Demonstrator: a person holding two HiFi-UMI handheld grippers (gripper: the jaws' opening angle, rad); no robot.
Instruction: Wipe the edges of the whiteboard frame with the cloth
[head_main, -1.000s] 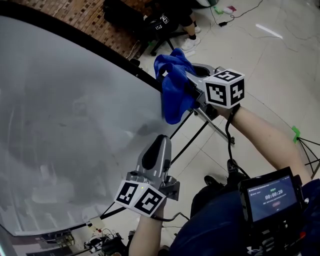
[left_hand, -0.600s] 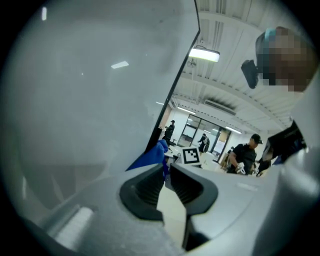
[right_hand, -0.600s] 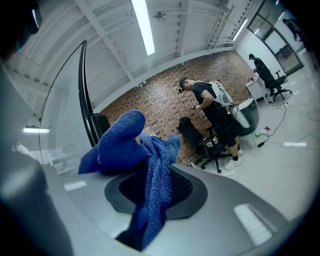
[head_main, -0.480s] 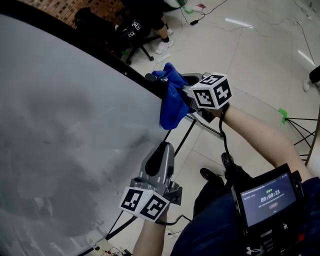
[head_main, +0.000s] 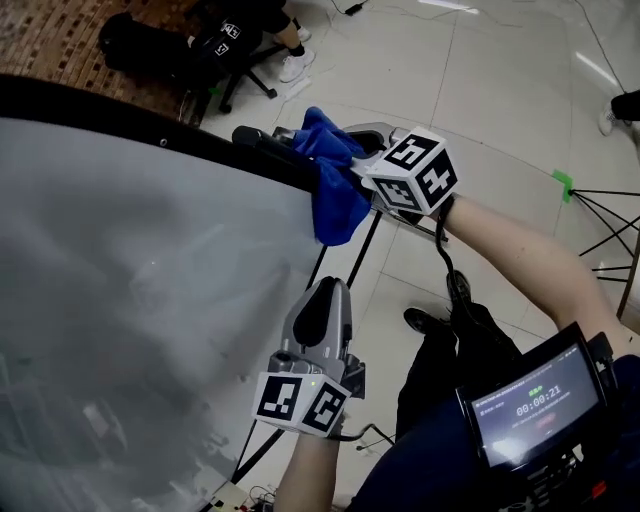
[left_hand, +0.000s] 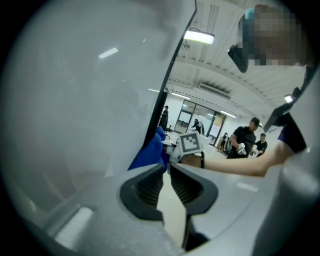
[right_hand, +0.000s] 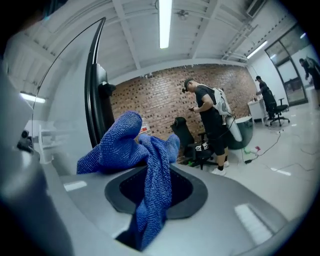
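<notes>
Blue cloth (head_main: 335, 190) sits bunched on the black frame (head_main: 200, 150) at the whiteboard's (head_main: 130, 300) 1 o'clock edge. A loose tail hangs toward 6 o'clock. In the right gripper view the cloth (right_hand: 125, 145) is just beside the frame (right_hand: 95, 90).

Right gripper (head_main: 348, 160) comes in from 3 o'clock. Its fingers are clamped on the cloth, with fabric spilling out above and below them.

Left gripper (head_main: 322, 298) is at 6 o'clock of the cloth, apart from it and pointing to 12. Fingers are pressed together with nothing in them. It is just beside the board's edge; can't tell if it touches.

Screen unit (head_main: 535, 405) on the holder's chest at 5 o'clock. Tiled floor (head_main: 500, 90) below. Brick wall (right_hand: 150, 100) behind the board, with a person in black (right_hand: 207, 120) standing by an office chair (right_hand: 182, 132).
</notes>
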